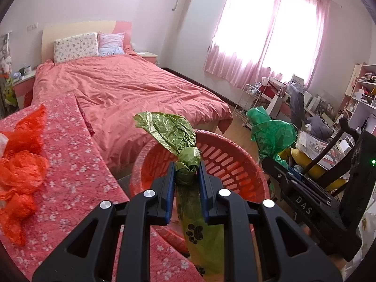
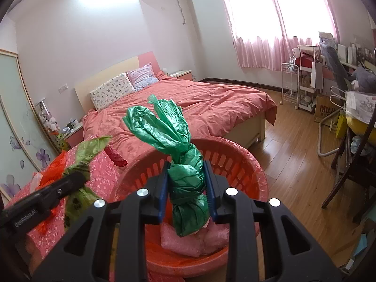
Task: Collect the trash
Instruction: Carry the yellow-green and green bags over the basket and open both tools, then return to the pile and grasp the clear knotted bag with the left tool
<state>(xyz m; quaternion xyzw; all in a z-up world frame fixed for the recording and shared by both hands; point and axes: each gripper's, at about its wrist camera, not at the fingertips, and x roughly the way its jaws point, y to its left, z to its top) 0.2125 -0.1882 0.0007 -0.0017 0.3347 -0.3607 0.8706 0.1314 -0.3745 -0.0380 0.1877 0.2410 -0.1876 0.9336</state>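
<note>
My left gripper (image 1: 186,172) is shut on the knot of an olive-green trash bag (image 1: 174,131) with black paw prints, held over the near rim of a red slotted laundry basket (image 1: 225,162). My right gripper (image 2: 188,178) is shut on the knot of a dark green trash bag (image 2: 169,131), held above the same basket (image 2: 235,155). Pink bubble wrap (image 2: 188,242) lies on the basket's floor. The right gripper with its green bag also shows in the left wrist view (image 1: 272,134). The left gripper and olive bag show in the right wrist view (image 2: 80,164).
Knotted orange-red bags (image 1: 21,159) lie on a pink floral cloth (image 1: 70,164) at the left. A bed with a coral duvet (image 1: 131,87) is behind the basket. A cluttered desk, dark chair (image 2: 352,164) and white cart (image 2: 291,82) stand at the right on wood floor.
</note>
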